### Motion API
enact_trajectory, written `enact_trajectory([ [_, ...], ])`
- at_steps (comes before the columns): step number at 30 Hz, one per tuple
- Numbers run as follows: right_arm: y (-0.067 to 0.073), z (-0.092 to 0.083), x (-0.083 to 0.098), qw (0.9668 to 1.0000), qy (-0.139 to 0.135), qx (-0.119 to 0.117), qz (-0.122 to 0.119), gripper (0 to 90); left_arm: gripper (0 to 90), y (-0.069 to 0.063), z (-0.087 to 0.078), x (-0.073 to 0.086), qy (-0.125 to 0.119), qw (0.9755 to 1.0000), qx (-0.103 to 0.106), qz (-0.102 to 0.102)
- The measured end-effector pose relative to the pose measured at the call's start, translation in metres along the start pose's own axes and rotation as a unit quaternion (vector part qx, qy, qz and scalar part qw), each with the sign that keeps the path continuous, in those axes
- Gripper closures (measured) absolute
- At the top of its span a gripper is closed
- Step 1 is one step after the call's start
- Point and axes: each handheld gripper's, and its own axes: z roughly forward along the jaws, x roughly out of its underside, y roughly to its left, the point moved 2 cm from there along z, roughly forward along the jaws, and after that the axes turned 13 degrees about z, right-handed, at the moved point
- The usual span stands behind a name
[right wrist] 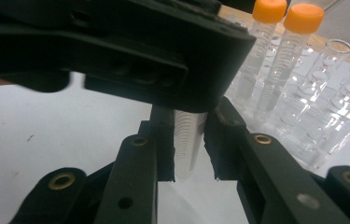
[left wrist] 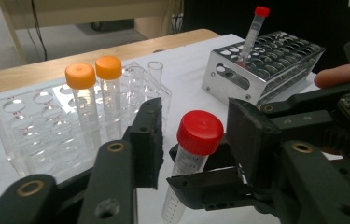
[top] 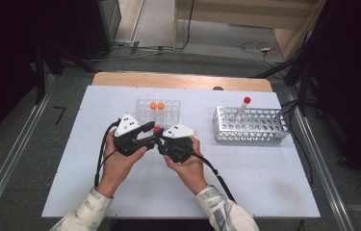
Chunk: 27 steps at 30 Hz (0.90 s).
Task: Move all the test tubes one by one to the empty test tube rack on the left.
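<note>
Clear tube [right wrist: 187, 140] clamped betw. right tool [right wrist: 189, 144] pads, orange-capped tubes [right wrist: 287, 28] behind.

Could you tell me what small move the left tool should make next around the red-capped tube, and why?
Probably close the left tool onto the red screw cap of the clear plastic tube. Its jaws flank the cap with gaps on both sides, while the right tool already clamps the tube's body upright, seemingly ready for uncapping.

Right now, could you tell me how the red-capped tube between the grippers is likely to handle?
The red-capped tube looks like clear, empty plastic, so probably light and stiff. Its smooth round wall may slip or roll. The right hand-held gripper clamps its body, so it seems steady.
</note>
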Motion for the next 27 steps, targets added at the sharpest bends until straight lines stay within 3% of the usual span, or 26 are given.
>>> enact_trajectory([
  [5, 0.001, 0.0, -0.001, 1.0, 0.001, 0.0, -0.004, 71.3, 69.4, 0.001, 0.001, 0.001, 0.01, 0.9999, 0.002, 0.008],
  [10, 0.002, 0.001, -0.003, 1.0, 0.0, 0.0, -0.006, 70.0, 70.4, 0.002, 0.0, 0.0, 0.008, 0.9999, 0.002, 0.006],
  [11, 0.002, 0.0, -0.003, 1.0, 0.0, -0.004, -0.005, 66.5, 70.5, 0.002, 0.0, 0.0, 0.009, 0.9999, 0.002, 0.006],
  [14, 0.0, 0.0, -0.003, 0.9998, 0.004, -0.016, 0.011, 43.5, 70.5, 0.004, -0.001, 0.0, 0.01, 0.9999, -0.001, 0.007],
  [17, -0.006, -0.004, -0.001, 0.9995, -0.004, -0.011, 0.029, 26.2, 70.5, 0.005, -0.002, 0.0, 0.01, 0.9999, -0.004, 0.003],
  [24, -0.034, -0.026, -0.001, 0.9988, -0.012, 0.009, 0.047, 20.9, 70.5, 0.013, -0.004, -0.005, 0.007, 0.9998, -0.012, -0.011],
  [27, -0.049, -0.038, -0.001, 0.9973, -0.024, 0.013, 0.069, 20.9, 70.5, 0.015, -0.003, -0.008, 0.006, 0.9998, -0.012, -0.015],
])
